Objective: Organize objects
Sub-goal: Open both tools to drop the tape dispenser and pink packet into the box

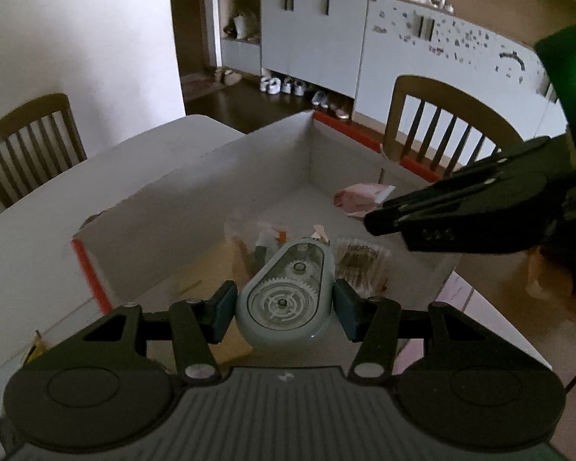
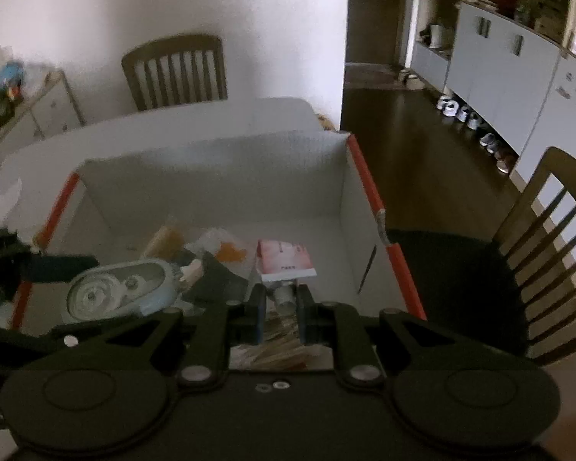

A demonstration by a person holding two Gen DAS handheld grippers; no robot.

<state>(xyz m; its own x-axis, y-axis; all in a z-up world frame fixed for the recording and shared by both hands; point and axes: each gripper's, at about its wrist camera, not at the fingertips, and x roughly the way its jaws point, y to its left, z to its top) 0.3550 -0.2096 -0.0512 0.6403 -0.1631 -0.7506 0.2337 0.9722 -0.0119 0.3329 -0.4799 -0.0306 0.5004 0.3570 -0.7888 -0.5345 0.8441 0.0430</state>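
**Pale-blue dispenser goes into the box**

Pale-blue plastic sits clamped in the left tool: its pads press both sides of a correction-tape dispenser with clear gear windows, held above the near part of a white cardboard box with orange edges, which stands on the desk. The right tool is closed on a small pale tube-like item, too blurred to name, also above the box. Already inside lie a bag of sticks just right of the dispenser and a pink packet further in.

To finish well, I judge each tool should sink toward a bare patch of the box floor before releasing, the two keeping apart so neither knocks the other.
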